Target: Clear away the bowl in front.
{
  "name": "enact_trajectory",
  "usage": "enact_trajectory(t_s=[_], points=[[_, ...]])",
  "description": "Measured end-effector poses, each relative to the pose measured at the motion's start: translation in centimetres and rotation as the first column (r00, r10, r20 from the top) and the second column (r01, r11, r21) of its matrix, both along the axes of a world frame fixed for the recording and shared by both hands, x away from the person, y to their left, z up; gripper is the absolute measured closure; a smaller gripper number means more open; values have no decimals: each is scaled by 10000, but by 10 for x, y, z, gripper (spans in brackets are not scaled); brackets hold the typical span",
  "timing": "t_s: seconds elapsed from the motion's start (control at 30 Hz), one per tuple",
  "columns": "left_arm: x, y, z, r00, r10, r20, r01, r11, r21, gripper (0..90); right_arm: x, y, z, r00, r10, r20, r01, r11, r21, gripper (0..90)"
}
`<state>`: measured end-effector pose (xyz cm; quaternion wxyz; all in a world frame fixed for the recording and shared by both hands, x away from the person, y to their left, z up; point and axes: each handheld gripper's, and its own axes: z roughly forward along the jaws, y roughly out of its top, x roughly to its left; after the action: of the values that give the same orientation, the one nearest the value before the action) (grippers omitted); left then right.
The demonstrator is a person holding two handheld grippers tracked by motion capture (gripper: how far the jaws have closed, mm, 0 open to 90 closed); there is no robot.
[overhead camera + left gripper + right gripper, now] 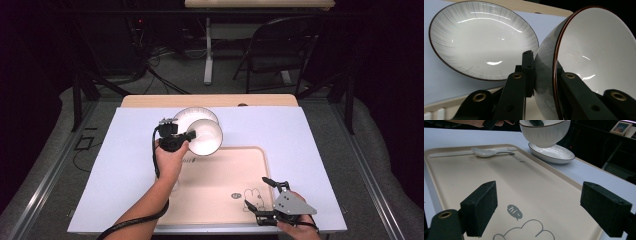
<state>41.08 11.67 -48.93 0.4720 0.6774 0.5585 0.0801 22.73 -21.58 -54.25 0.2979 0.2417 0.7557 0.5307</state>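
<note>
White cloth covers the tabletop (pixel 125 165), and a tan tray (pixel 220 190) is seen in the lower middle of the high view. Above the tray's upper left corner, a white bowl (pixel 204 136) is held up in the air, tipped on its side, just over a white plate (pixel 187 116). The bowl's wall is pinched at the rim by the left claw (pixel 189 134), one pad inside and one outside. The bowl looks hard, shiny and slippery, and it could be broken if dropped. A firm hold on the rim is needed. The right claw (pixel 260 192) is spread wide with nothing in it, low over the tray. A spoon (pixel 487 152) is laid on the tray.
</note>
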Motion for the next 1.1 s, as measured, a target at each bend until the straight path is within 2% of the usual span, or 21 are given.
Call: enact_trajectory(t_s=[0.13,0.47,0.63,1.0,1.1], points=[[-3,-5,0,9999,-167,1,167,9998,81,808,0,0,0,10000,-4,-1,4,10000,-2,135],[-6,-26,-3,9976,-683,-119,682,9976,-73,808,0,0,0,10000,-3,1,3,10000,3,135],[-5,-42,-4,9951,-979,-160,976,9950,-223,808,0,0,0,10000,-4,12,4,10000,-7,135],[1,-82,-6,9886,-1481,-264,1477,9889,-171,808,0,-1,0,10000,7,21,-7,10000,38,135],[5,-92,-9,9866,-1571,-441,1564,9875,-193,808,0,-1,1,10000,1,14,-1,10000,48,135]])
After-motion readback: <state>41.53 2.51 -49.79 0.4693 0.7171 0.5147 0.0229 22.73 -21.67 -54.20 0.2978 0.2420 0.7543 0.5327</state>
